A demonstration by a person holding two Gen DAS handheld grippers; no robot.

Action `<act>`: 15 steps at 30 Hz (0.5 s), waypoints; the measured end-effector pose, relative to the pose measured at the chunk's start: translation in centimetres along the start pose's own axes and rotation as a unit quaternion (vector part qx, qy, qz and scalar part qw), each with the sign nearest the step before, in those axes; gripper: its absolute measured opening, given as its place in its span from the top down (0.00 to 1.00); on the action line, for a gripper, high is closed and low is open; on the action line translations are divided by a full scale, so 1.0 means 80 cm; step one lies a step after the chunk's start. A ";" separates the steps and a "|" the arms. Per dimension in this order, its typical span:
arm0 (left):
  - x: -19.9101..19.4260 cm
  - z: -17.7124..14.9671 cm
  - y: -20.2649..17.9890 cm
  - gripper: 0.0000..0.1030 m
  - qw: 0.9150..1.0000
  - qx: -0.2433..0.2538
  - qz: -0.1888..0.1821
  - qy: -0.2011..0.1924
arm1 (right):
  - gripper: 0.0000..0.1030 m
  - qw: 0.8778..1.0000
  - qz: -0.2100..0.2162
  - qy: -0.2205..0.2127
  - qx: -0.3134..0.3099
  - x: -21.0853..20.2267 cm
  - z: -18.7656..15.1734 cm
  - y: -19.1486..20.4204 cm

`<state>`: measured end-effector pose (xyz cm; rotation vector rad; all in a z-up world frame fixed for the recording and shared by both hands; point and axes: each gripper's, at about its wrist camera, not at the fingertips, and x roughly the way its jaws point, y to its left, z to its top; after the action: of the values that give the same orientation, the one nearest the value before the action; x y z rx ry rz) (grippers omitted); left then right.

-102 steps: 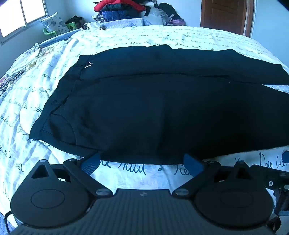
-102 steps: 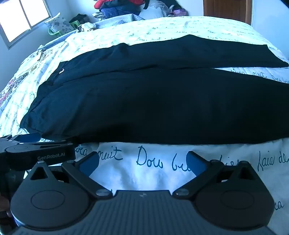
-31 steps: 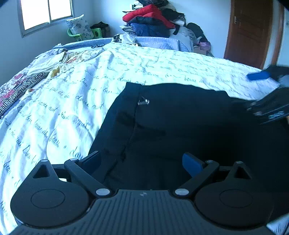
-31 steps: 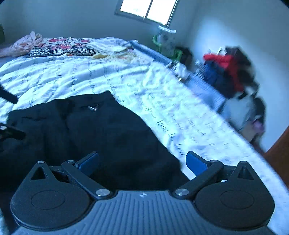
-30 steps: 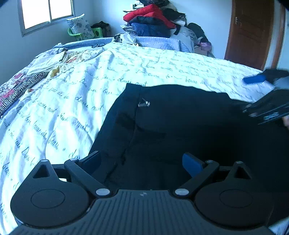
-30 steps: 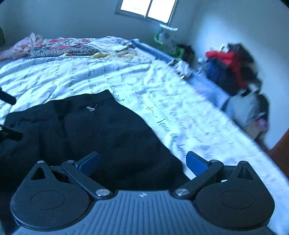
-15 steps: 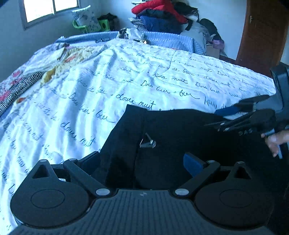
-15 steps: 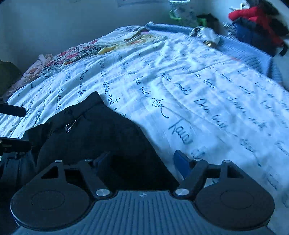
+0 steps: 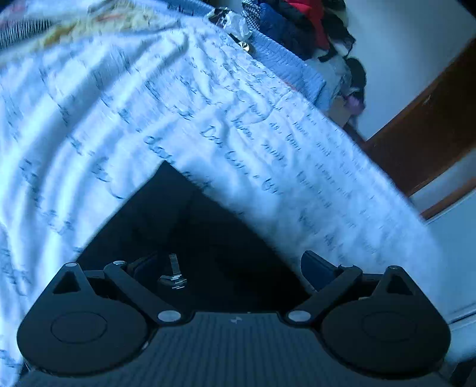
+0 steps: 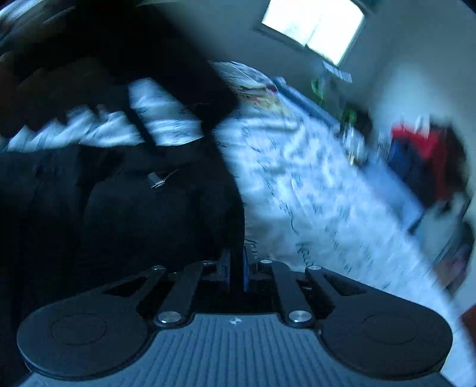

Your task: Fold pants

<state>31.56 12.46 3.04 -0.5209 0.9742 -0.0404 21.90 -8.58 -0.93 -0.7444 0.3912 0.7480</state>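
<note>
The black pants [image 9: 190, 226] lie on the white bedspread with blue writing [image 9: 267, 143]. In the left wrist view a corner of the waist points away from me, with a metal clasp [image 9: 174, 278] near my left finger. My left gripper [image 9: 229, 268] is open, low over that corner. In the right wrist view my right gripper [image 10: 237, 268] is shut on the edge of the pants [image 10: 134, 214]; the clasp [image 10: 159, 178] shows there too. A dark blurred shape, likely the other gripper [image 10: 148, 65], crosses the upper left.
A pile of clothes, red and navy [image 9: 291, 26], sits past the far end of the bed, also in the right wrist view [image 10: 422, 154]. A brown door [image 9: 422, 125] is at right. A window [image 10: 312, 26] is behind the bed.
My right gripper has closed on the pants' edge and swung, blurring its view. My left gripper has moved in low over the waist corner and stays open.
</note>
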 end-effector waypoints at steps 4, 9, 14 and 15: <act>0.018 0.009 0.011 0.10 0.997 -0.052 -0.044 0.036 | 0.92 0.996 -0.045 -0.016 -0.074 -0.015 0.000 0.042; 0.021 0.004 0.019 0.41 0.996 -0.071 -0.047 0.040 | 0.92 0.993 -0.069 -0.027 -0.094 -0.021 -0.005 0.061; 0.017 -0.008 0.029 0.86 0.994 -0.083 -0.053 0.040 | 0.92 0.993 -0.073 -0.025 -0.088 -0.020 -0.006 0.065; 0.015 -0.012 0.029 0.87 0.994 -0.082 -0.056 0.037 | 0.92 0.992 -0.080 -0.026 -0.092 -0.020 -0.006 0.068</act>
<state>31.01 13.83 0.68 -0.7288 1.0254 -0.0810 16.84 -6.99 -2.89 -0.9168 0.2145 0.6555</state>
